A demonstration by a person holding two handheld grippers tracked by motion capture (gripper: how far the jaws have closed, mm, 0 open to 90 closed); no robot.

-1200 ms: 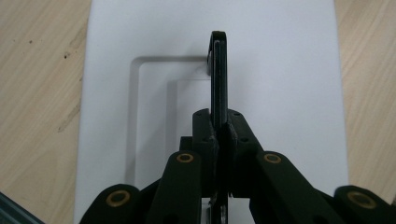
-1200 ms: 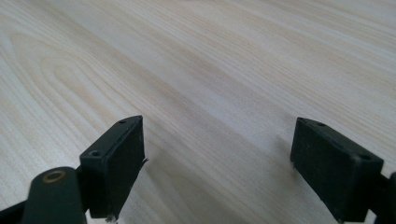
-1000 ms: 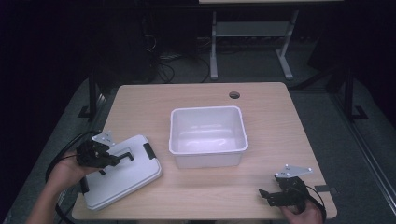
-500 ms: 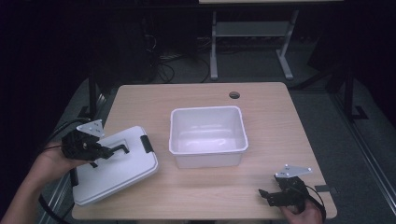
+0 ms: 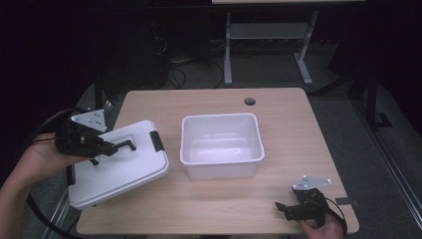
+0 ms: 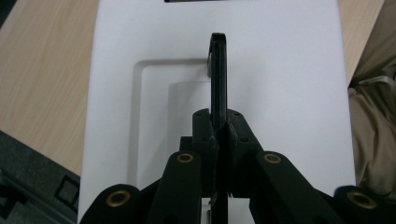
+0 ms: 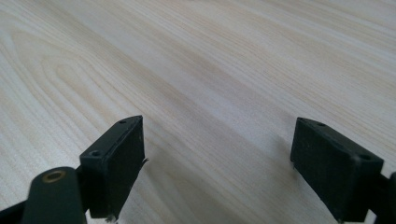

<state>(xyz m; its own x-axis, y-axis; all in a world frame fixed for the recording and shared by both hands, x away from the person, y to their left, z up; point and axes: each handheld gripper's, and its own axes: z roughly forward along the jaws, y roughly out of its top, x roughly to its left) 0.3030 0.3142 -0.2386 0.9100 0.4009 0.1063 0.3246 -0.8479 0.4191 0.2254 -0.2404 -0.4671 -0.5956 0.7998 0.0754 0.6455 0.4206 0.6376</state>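
A white box lid point(image 5: 119, 172) hangs tilted over the table's left front corner. My left gripper point(image 5: 112, 148) is shut on the lid's black handle point(image 5: 125, 144) and carries it. In the left gripper view the closed jaws pinch the thin handle point(image 6: 218, 70) edge-on, with the white lid point(image 6: 285, 74) beneath. An open white bin point(image 5: 221, 170) stands at the table's middle, apart from the lid. My right gripper point(image 5: 284, 209) rests at the front right corner, open, with bare wood between its fingers point(image 7: 119, 156).
The lid has a black latch point(image 5: 157, 141) on its edge toward the bin. The wooden table point(image 5: 209, 104) has a cable hole point(image 5: 250, 101) at the back. Behind it stand a metal frame point(image 5: 228, 50) and floor cables point(image 5: 174, 64).
The left hand has risen with the lid, which came off the table and now hangs tilted, a bit farther left. The right gripper has stayed put.
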